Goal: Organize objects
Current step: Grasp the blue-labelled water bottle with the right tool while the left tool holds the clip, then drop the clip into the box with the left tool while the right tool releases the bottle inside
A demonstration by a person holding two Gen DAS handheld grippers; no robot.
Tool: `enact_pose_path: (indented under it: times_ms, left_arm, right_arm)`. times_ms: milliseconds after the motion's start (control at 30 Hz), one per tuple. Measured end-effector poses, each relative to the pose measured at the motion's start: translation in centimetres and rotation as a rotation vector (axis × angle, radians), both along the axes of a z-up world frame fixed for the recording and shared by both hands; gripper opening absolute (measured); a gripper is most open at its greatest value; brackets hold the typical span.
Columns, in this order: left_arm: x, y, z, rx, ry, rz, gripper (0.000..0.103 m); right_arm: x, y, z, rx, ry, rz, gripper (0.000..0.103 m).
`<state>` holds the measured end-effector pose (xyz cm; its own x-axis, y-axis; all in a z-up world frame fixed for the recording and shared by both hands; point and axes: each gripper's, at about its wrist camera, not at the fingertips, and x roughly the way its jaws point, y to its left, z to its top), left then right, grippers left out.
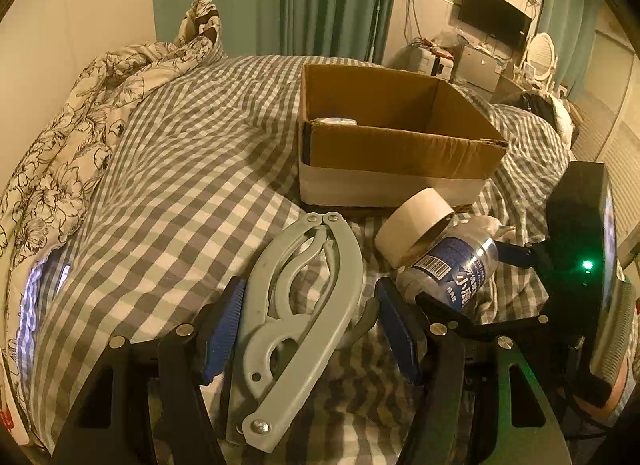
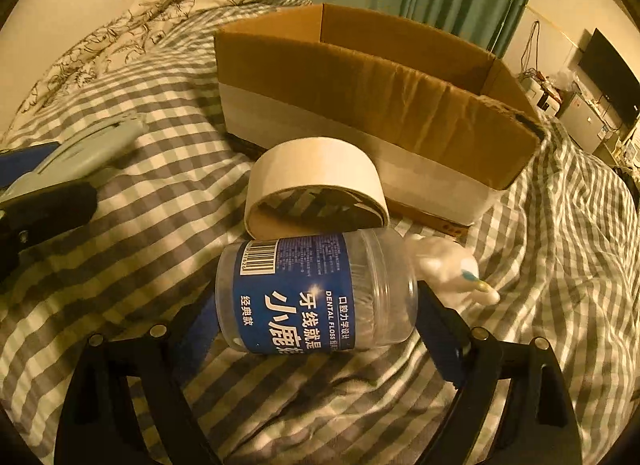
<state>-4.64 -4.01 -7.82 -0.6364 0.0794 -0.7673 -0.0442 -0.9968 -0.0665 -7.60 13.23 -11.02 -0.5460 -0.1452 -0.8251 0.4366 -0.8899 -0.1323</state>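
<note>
Two grippers work the bed: beyond both sits the cardboard box [image 1: 400, 137]. The left gripper [image 1: 308, 329] straddles the folding hanger [image 1: 296, 325], pads apparently not pressing. The right gripper [image 2: 316, 329] stands wide around the dental floss jar [image 2: 316, 293], no grip visible. Centre the jar's round sides between the pads before squeezing, clear of the tape roll [image 2: 316, 181] ahead.

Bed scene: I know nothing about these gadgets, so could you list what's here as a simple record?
Surface: checked bedsheet
Box: open cardboard box, with a roll partly visible inside
Tape roll: on the sheet in front of the box, touching the jar
Floss jar: on its side between the jaws of the right gripper; grip unclear
Folding hanger: lying between the open jaws of the left gripper
White figurine: beside the jar
</note>
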Motion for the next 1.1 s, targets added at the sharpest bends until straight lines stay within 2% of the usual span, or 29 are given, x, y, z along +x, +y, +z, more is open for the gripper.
enact_pose_path:
  times_ms: [267, 533, 867, 1100]
  left_arm:
    - [0.9, 0.8, 2.0, -0.003, 0.043, -0.013, 0.067]
    - [0.1, 1.5, 4.3, -0.001, 0.093, -0.032, 0.067]
    - [-5.5, 2.9, 8.8, -0.039, 0.193, -0.049, 0.067]
    - [-10.8, 3.9, 10.9, -0.049, 0.246, -0.057, 0.067]
  right_arm:
    - [2.6, 0.7, 3.9, -0.077, 0.055, -0.005, 0.089]
    - [3.4, 1.5, 9.5, -0.121, 0.166, -0.003, 0.089]
    - [-0.5, 2.4, 16.4, -0.119, 0.301, 0.007, 0.089]
    - [-4.9, 2.7, 18.8, -0.112, 0.350, 0.009, 0.089]
